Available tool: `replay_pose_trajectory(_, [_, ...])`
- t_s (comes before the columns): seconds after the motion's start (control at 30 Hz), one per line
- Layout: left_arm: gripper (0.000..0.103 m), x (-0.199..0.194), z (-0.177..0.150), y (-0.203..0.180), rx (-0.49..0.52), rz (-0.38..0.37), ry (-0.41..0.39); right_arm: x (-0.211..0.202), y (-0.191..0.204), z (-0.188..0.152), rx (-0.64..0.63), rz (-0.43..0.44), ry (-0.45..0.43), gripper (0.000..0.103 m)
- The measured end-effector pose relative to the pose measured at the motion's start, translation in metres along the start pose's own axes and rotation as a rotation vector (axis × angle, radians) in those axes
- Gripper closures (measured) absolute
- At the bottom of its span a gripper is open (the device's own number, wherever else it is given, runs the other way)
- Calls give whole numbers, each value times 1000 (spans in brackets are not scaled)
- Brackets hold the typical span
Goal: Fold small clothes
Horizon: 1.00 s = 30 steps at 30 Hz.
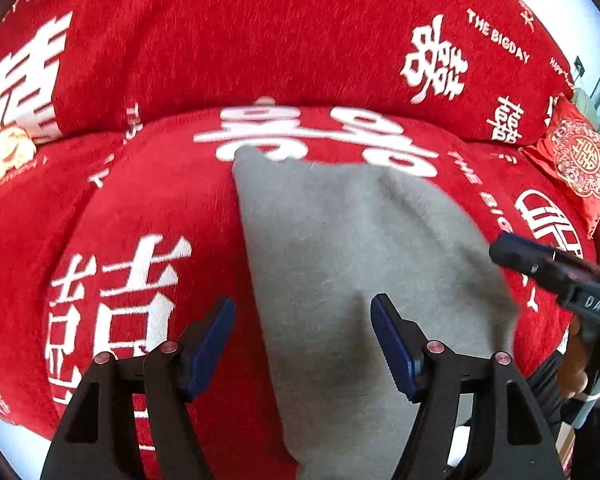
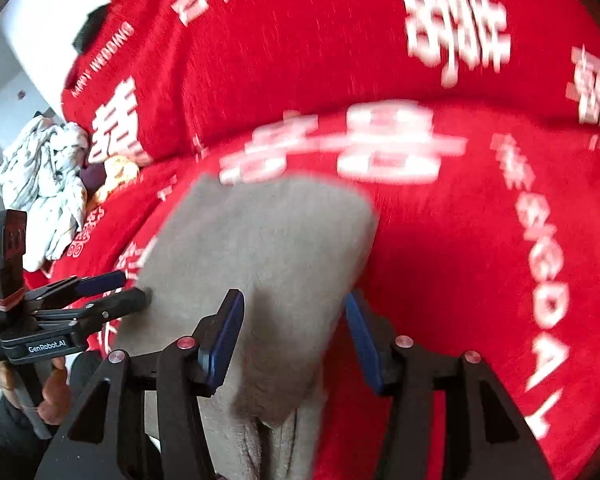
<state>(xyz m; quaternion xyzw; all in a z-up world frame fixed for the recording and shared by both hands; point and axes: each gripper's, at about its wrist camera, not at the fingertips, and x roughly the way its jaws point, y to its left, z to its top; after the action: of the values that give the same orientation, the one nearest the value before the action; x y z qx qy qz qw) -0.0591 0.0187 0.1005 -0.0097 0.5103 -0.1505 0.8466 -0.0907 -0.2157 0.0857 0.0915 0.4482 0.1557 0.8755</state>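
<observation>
A grey cloth [image 1: 352,264] lay folded on a sofa's red cover [image 1: 148,184], its near end hanging over the front edge. The left tool [image 1: 302,344] hung spread above the cloth's left edge, pads clear of it. The right tool [image 2: 294,336] was spread too, the cloth passing between its pads without being pinched. A heap of white clothes [image 2: 44,176] sat well to the left.

red sofa cover [image 1: 148,184] with white lettering, under grey garment [image 1: 340,248], patterned cloth heap [image 2: 44,176]
</observation>
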Motion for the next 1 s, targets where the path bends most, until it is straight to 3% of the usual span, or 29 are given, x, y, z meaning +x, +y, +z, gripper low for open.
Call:
replay_pose_trajectory(0.1, [32,1,-3,-13,15,-24,20,-5,18,14,-65,67,-21,40])
replay_pose_trajectory(0.23, [32,32,-10,-14,22,120,106,38,23,26,-51,161,90,40])
replay_pose_trajectory(0.27, [28,37,-12,-9,-2,100,117,54,17,29,-23,152,121,40])
replay_pose_trajectory(0.3, [15,39,-14,-5,-20,97,117,62,14,29,-16,141,131,41])
replay_pose_trajectory(0.33, [10,41,-15,0,-34,120,115,71,9,30,-18,124,137,42])
replay_pose_trajectory(0.4, [9,39,-16,6,-58,103,124,76,3,31,-12,80,124,42])
replay_pose_trajectory(0.53, [9,24,-22,0,-34,135,108,43,22,23,-95,32,108,40])
replay_pose_trajectory(0.7, [9,17,-30,-4,-35,170,100,-11,64,-21,-296,131,64,40])
replay_pose_trajectory(0.8, [9,18,-34,-4,-34,176,106,-5,66,-50,-312,129,131,41])
replay_pose_trajectory(0.87, [9,12,-36,-7,-30,165,102,9,58,-67,-310,44,201,41])
replay_pose_trajectory(1.0, [9,-4,-40,-22,35,211,59,-16,61,-72,-294,37,162,41])
